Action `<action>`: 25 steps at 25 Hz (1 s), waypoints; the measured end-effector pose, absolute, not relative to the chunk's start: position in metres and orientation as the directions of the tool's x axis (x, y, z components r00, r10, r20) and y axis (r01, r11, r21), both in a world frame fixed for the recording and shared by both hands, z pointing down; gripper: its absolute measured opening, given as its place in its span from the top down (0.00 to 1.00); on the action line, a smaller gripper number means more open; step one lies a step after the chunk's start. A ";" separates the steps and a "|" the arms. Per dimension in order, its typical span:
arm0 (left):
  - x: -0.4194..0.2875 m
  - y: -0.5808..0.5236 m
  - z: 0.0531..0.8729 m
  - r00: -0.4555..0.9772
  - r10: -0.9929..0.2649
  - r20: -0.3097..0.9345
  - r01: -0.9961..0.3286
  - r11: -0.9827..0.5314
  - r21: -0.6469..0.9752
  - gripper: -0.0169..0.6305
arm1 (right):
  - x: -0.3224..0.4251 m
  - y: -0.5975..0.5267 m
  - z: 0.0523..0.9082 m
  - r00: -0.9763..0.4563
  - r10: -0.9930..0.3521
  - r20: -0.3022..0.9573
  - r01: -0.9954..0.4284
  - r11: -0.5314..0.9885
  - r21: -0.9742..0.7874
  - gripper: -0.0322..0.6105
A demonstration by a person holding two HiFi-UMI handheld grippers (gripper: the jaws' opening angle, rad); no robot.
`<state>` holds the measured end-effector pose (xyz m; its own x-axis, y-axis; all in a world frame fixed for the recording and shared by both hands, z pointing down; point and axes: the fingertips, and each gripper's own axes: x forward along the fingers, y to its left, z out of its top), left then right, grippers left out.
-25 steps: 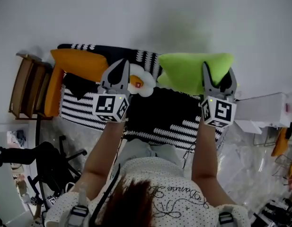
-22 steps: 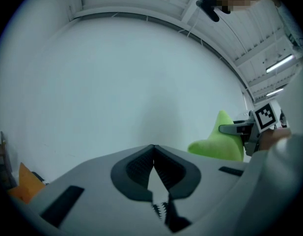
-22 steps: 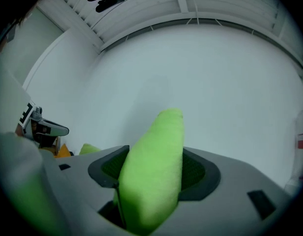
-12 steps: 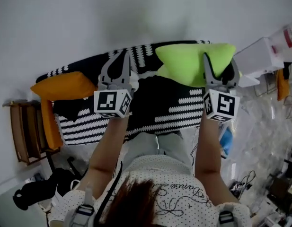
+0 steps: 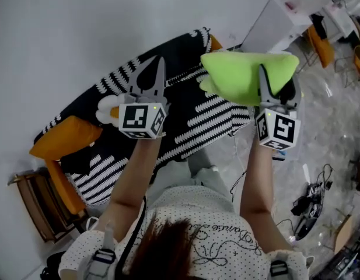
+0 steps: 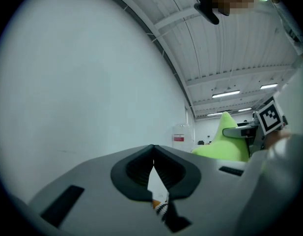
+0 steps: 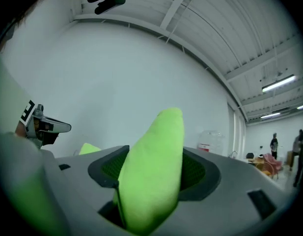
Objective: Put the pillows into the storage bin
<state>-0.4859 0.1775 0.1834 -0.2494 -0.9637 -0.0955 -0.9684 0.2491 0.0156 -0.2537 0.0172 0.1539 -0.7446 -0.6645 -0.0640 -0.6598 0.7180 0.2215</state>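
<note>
An orange pillow (image 5: 66, 136) lies at the left end of the striped blanket (image 5: 197, 118), and over the blanket the left gripper (image 5: 159, 63) is closed on nothing. The right gripper (image 5: 277, 81) clamps the right end of the green pillow (image 5: 241, 74), which hangs in the air with its long axis left to right. A white box (image 5: 273, 25) stands far right, its inside unseen.
</note>
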 end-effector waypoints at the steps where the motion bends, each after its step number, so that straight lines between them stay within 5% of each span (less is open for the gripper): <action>1: -0.468 0.168 0.184 -0.228 -0.969 -0.095 -0.974 0.227 0.013 0.97 | -0.231 0.014 0.154 -0.727 -0.684 -0.066 -0.679 0.700 0.221 0.48; 16: -0.143 0.050 0.188 0.135 -0.986 -0.097 -0.990 -0.138 0.034 0.97 | 0.126 -0.006 0.151 -0.439 -0.896 -0.062 -0.878 0.413 0.244 0.48; 25: -0.027 -0.018 0.193 0.363 -0.928 -0.090 -0.930 -0.366 0.021 0.97 | 0.246 -0.007 0.158 -0.231 -0.972 -0.054 -0.947 0.212 0.241 0.48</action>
<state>-0.0272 -0.0182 0.1933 0.3627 -0.9276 -0.0899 -0.9304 -0.3658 0.0208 0.2455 -0.0072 0.1584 -0.2307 -0.9715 -0.0542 -0.9473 0.2115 0.2406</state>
